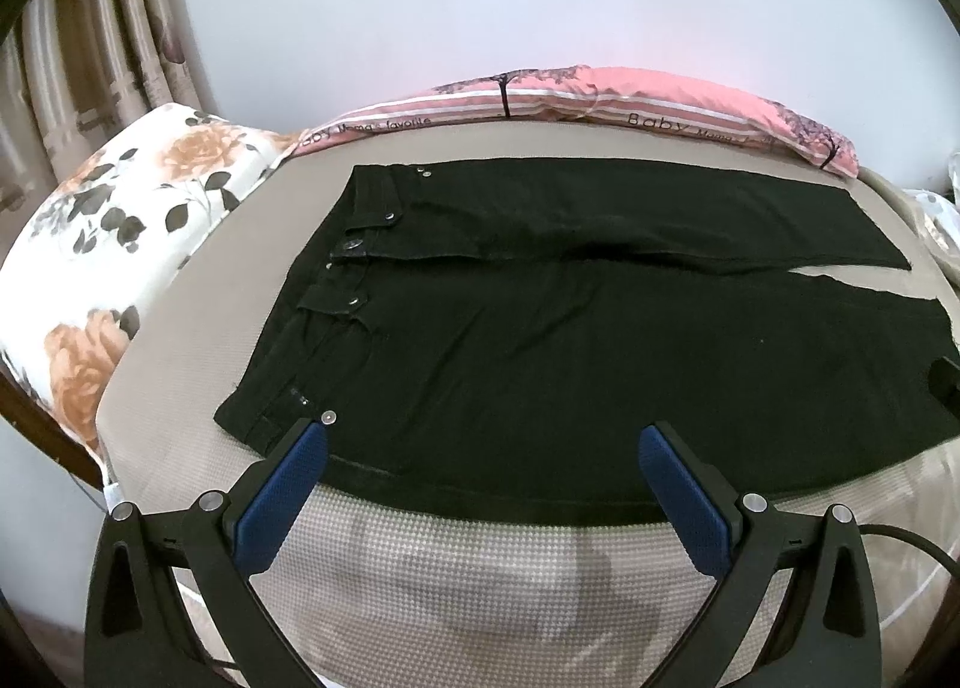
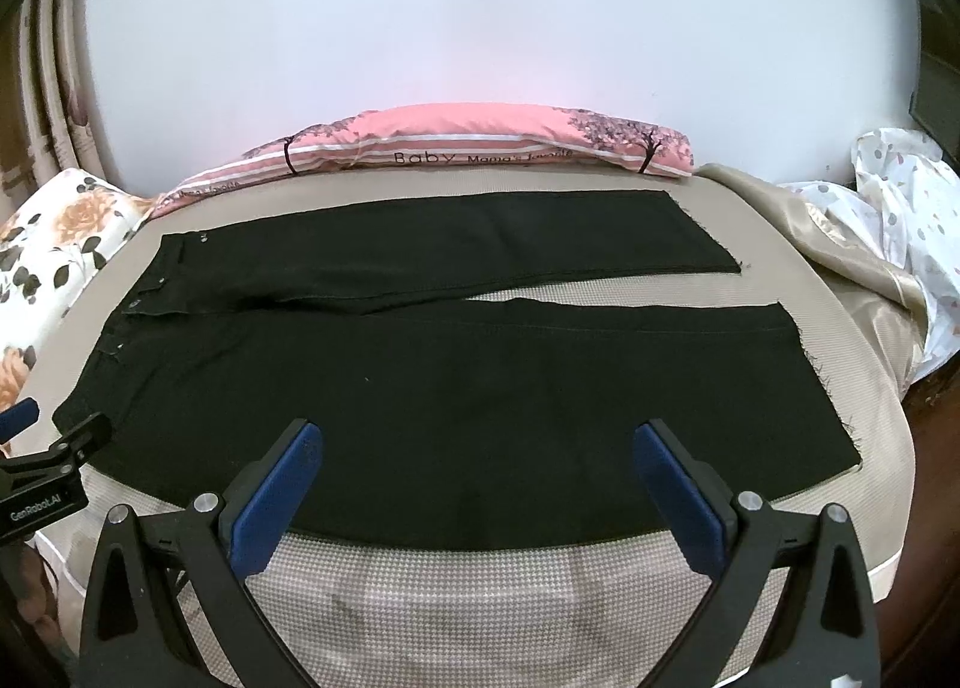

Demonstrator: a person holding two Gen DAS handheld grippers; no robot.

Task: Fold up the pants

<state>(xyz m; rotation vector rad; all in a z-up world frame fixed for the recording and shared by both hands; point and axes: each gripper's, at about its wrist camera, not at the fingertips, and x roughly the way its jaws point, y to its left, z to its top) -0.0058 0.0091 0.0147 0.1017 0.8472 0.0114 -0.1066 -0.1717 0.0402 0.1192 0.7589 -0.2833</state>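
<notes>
Black pants (image 1: 540, 340) lie flat on a beige mattress (image 1: 180, 364), waistband to the left and both legs stretched to the right. They also show in the right wrist view (image 2: 456, 400). My left gripper (image 1: 483, 442) is open and empty, just above the near edge of the pants by the waistband. My right gripper (image 2: 477, 439) is open and empty over the near edge of the near leg. The left gripper also shows at the left edge of the right wrist view (image 2: 48, 436).
A pink printed pillow (image 2: 468, 147) lies along the far edge by the white wall. A floral pillow (image 1: 108, 244) sits at the left. Crumpled white and beige bedding (image 2: 888, 232) is heaped at the right. Curtains (image 1: 72, 57) hang far left.
</notes>
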